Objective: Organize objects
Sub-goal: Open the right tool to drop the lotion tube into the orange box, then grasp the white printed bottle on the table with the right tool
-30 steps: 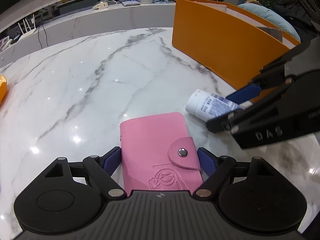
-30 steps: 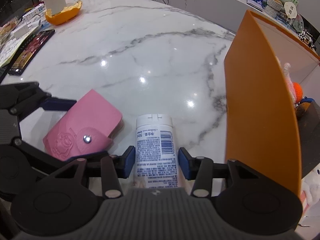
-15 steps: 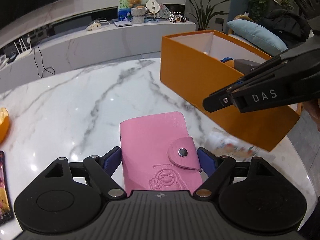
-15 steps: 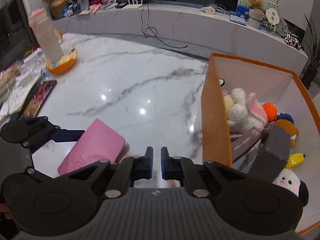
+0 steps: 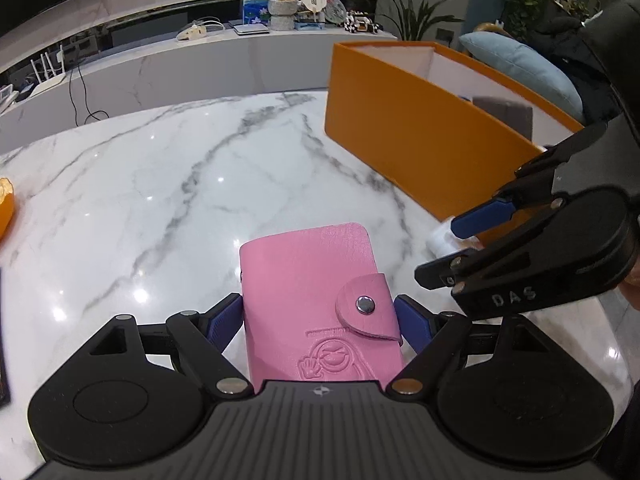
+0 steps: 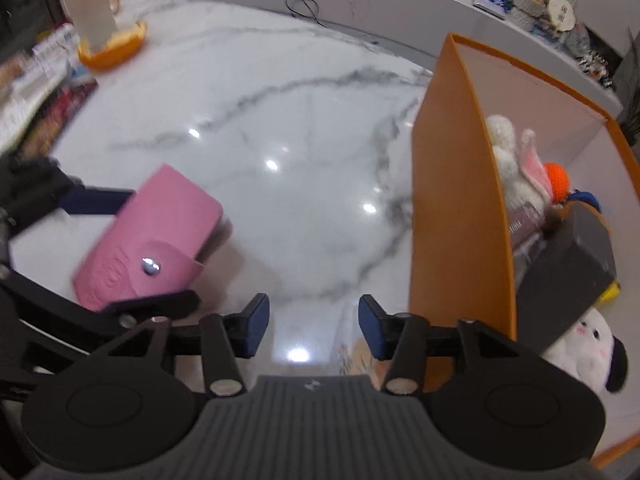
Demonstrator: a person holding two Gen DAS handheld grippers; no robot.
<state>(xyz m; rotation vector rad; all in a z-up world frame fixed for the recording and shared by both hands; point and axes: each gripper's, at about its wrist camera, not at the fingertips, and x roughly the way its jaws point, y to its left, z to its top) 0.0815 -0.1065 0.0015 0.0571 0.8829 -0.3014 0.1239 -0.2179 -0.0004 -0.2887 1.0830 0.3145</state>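
My left gripper (image 5: 320, 320) is shut on a pink snap wallet (image 5: 316, 296) and holds it above the marble table (image 5: 160, 184). The wallet also shows in the right wrist view (image 6: 160, 240). My right gripper (image 6: 313, 326) is open and empty, low over the table beside the orange box (image 6: 452, 216). In the left wrist view the right gripper (image 5: 460, 244) hangs over a white tube (image 5: 444, 240) lying by the orange box (image 5: 420, 140); only a blurred bit of the tube (image 6: 352, 356) shows under the right gripper's body.
The orange box holds plush toys (image 6: 516, 160), a dark block (image 6: 568, 276) and a white plush (image 6: 592, 348). An orange dish (image 6: 112, 46) with a bottle and magazines (image 6: 36, 88) lie at the table's far left. A counter (image 5: 240, 52) runs behind.
My right gripper was shut and raised half a second ago; now it is open and lower beside the box. The tube has left its jaws. The left gripper still holds the wallet.
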